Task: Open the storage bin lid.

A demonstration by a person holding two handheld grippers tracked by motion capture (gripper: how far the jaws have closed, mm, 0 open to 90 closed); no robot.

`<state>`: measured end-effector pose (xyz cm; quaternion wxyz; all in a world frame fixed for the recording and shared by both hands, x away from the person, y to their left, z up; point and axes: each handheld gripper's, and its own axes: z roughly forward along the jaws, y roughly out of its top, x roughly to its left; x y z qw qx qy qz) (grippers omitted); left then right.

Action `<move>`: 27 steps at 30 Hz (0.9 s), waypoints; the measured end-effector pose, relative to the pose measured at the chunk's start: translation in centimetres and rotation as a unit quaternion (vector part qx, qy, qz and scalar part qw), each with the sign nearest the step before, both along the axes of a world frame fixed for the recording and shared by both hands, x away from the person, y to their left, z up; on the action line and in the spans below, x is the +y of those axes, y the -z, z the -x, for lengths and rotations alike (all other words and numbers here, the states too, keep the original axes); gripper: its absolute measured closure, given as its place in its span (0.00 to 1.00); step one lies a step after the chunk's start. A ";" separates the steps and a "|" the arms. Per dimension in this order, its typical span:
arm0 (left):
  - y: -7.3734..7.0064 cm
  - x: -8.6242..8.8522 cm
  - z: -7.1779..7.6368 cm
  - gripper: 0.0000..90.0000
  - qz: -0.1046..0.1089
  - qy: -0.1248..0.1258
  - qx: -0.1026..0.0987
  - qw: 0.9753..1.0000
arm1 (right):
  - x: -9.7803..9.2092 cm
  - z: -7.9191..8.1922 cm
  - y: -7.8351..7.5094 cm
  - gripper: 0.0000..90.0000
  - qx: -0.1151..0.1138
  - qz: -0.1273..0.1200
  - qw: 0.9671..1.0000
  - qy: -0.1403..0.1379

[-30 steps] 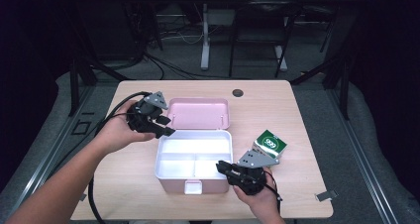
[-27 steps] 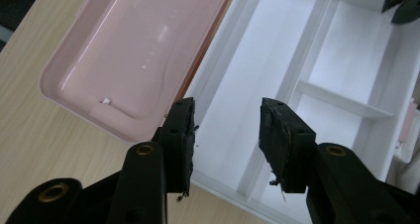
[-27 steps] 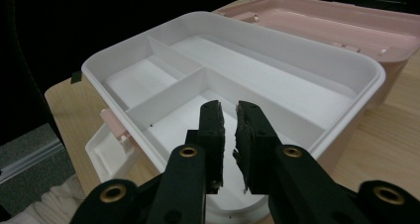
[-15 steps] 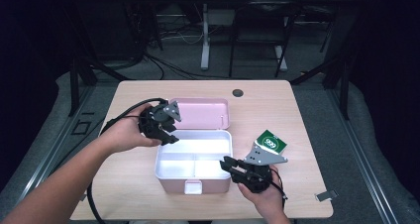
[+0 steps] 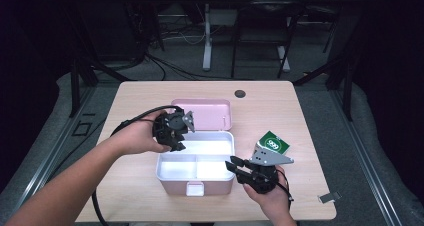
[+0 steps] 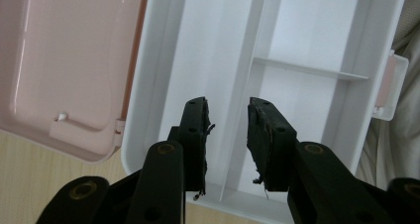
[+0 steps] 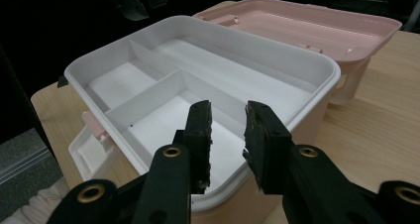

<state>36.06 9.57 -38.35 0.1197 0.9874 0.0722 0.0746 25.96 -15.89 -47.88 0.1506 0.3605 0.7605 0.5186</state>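
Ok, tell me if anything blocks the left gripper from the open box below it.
Nothing visible does. The left gripper hangs, jaws apart, over the far left corner of the box, whose white compartments lie bare; the pink lid is folded back behind.

Both grippers are black: the left gripper [image 5: 171, 131] trails a black cable, the right gripper [image 5: 248, 170] carries a grey three-cornered plate; brass-ringed screws mark their frayed-padded fingers [image 7: 200, 130].
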 end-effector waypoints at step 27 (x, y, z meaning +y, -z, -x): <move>3.4 -4.1 0.4 0.86 -0.085 0.054 0.010 0.995 | -0.9 -0.2 0.0 0.78 0.000 -0.003 1.000 0.011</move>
